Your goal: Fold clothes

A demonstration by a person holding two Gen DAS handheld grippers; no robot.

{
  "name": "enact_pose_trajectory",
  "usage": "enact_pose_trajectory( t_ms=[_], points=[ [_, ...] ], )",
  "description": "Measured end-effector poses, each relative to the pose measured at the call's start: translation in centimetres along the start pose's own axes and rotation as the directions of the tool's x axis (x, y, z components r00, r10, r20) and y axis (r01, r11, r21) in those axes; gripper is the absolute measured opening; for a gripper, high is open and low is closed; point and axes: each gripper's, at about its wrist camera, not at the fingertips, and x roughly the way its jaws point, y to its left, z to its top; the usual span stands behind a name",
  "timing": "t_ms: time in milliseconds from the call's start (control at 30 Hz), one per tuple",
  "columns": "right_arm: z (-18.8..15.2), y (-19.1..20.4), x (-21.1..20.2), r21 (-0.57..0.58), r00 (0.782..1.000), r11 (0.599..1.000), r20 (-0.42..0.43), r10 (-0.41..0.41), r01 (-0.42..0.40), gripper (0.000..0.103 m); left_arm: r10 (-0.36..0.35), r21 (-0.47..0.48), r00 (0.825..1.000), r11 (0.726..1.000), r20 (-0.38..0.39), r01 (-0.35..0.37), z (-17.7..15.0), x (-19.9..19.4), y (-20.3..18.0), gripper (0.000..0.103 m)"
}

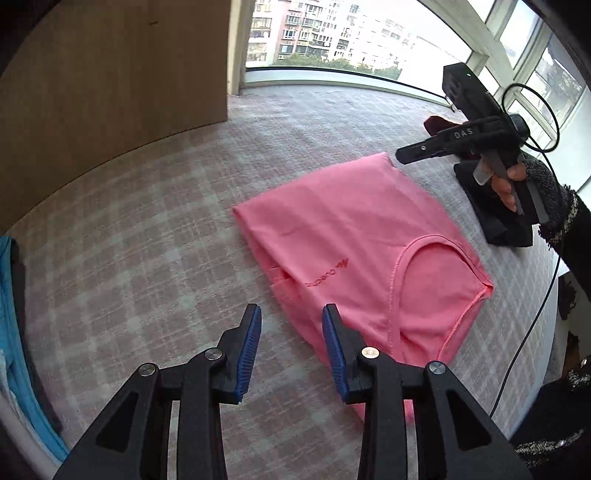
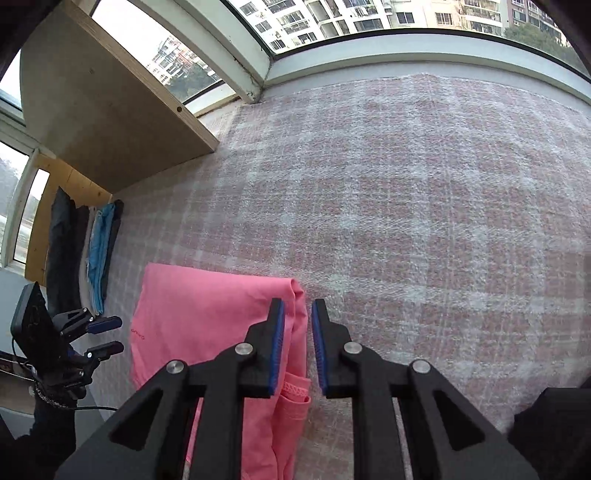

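Pink T-shirt [image 1: 354,251] lies partly folded on a plaid pink-and-white blanket [image 1: 155,221] that covers the surface below; the collar opening faces up in the left wrist view, and small red lettering is printed on the chest. The left gripper [image 1: 291,350] hangs just above the blanket at the near edge of the shirt, its jaws spread with blue ribbed pads [image 1: 248,354] facing each other and nothing between them; the right-hand pad overlaps the shirt's edge in this view, though contact cannot be confirmed. The right gripper [image 2: 298,343] sits over the folded side edge of the shirt, its jaws spread a narrow way apart with a strip of pink fabric showing in the gap; the pads do not press on the cloth. In the left wrist view this gripper is seen from outside at the far side of the shirt, held by a hand [image 1: 508,184] in a dark knitted sleeve [image 1: 550,199], with a black cable [image 1: 532,306] trailing from it. A dark folded garment [image 1: 495,218] lies on the blanket beyond the shirt. A stack of blue and dark clothes [image 2: 94,254] lies at the blanket's edge beside a wooden panel [image 2: 107,107]. Windows [image 2: 369,14] with apartment blocks outside border the far side.
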Motion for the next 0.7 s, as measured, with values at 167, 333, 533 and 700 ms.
enact_pose_trajectory(
  t_ms=[167, 333, 533, 700],
  points=[
    [-0.4, 3.7, -0.8, -0.092, 0.996, 0.993, 0.025, 0.081, -0.079, 0.026, -0.017, -0.050, 0.999, 0.999, 0.027, 0.018, 1.6, 0.8, 2.1, 0.035],
    [-0.9, 5.9, 2.3, -0.224, 0.998, 0.973, -0.029, -0.062, 0.054, 0.026, -0.094, 0.052, 0.995, 0.994, 0.031, 0.092, 4.2, 3.4, -1.1, 0.035],
    [-2.1, 4.2, 0.7, -0.202, 0.981, 0.960, 0.018, -0.191, 0.191, 0.026, 0.001, 0.092, 1.000, 0.996, -0.014, 0.001, 3.5, 4.6, -1.7, 0.037],
    [-5.5, 5.7, -1.7, -0.225, 0.990, 0.964, 0.051, -0.132, 0.141, 0.054, -0.095, -0.021, 0.995, 0.995, 0.028, 0.095, 1.3, 1.1, -1.2, 0.046]
  ],
)
